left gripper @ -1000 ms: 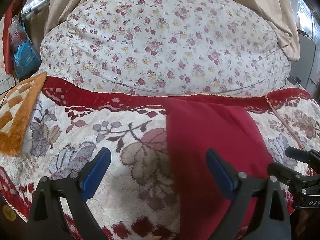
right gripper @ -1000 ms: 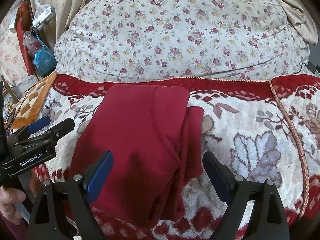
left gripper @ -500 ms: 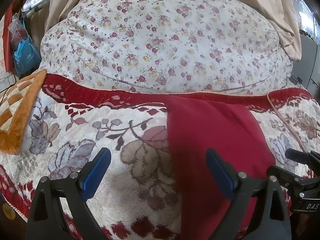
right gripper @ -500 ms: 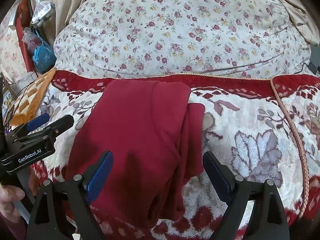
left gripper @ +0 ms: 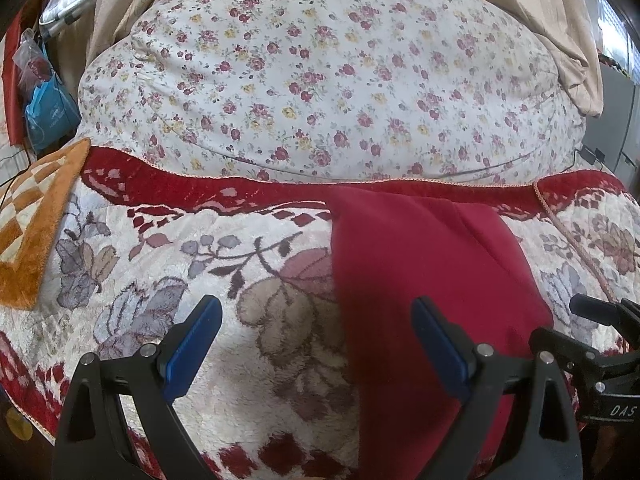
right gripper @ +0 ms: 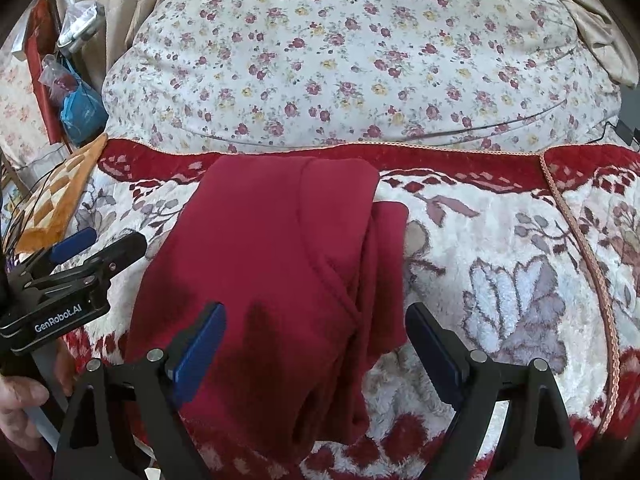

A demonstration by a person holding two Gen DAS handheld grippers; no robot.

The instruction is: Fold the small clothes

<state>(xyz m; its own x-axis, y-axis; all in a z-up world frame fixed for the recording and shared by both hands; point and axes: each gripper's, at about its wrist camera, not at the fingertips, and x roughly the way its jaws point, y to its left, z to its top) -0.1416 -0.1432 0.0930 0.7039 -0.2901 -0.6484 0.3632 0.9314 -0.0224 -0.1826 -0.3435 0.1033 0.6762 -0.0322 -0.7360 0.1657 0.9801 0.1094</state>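
A dark red garment (right gripper: pixel 276 264) lies folded lengthwise on a white and red floral blanket (right gripper: pixel 500 264), with a narrower folded layer along its right side. In the left wrist view the garment (left gripper: pixel 424 280) fills the lower right. My left gripper (left gripper: pixel 316 340) is open and empty, above the garment's left edge near its front end. My right gripper (right gripper: pixel 316 344) is open and empty, above the garment's near end. The left gripper also shows at the left of the right wrist view (right gripper: pixel 72 264), and the right gripper at the right of the left wrist view (left gripper: pixel 600 344).
A large floral cushion (left gripper: pixel 328 80) rises behind the blanket. An orange checked mat (left gripper: pixel 32 224) lies at the left edge. Blue and clear bags (left gripper: pixel 48 108) stand at the far left. Beige curtains (left gripper: pixel 552 20) hang behind. A braided trim (right gripper: pixel 580 248) crosses the blanket on the right.
Both views have shifted only slightly. The garment lies in the same shape and both grippers stay open.
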